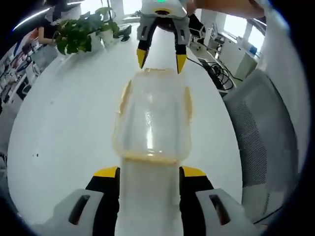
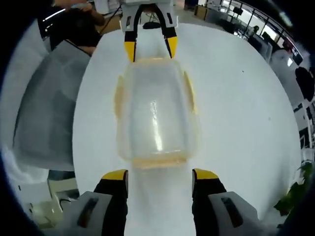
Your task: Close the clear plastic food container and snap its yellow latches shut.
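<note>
Here, a clear plastic food container [image 1: 152, 118] [image 2: 155, 115] with yellow latches [image 1: 149, 158] [image 2: 156, 161] sits lidded on the white surface [image 1: 64, 123] [image 2: 236, 98], between the left gripper [image 1: 149, 172] [image 2: 150, 49] and right gripper [image 2: 160, 176] [image 1: 161, 60], both fingers [image 1: 106, 173] [image 2: 115, 176] spread wide; contents indiscernible.

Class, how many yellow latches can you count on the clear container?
4: one at each gripper's end, one along each long side of the container.

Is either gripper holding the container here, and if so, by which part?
Nothing is held. The container sits on the table between the left gripper and right gripper, both open at its short ends.
</note>
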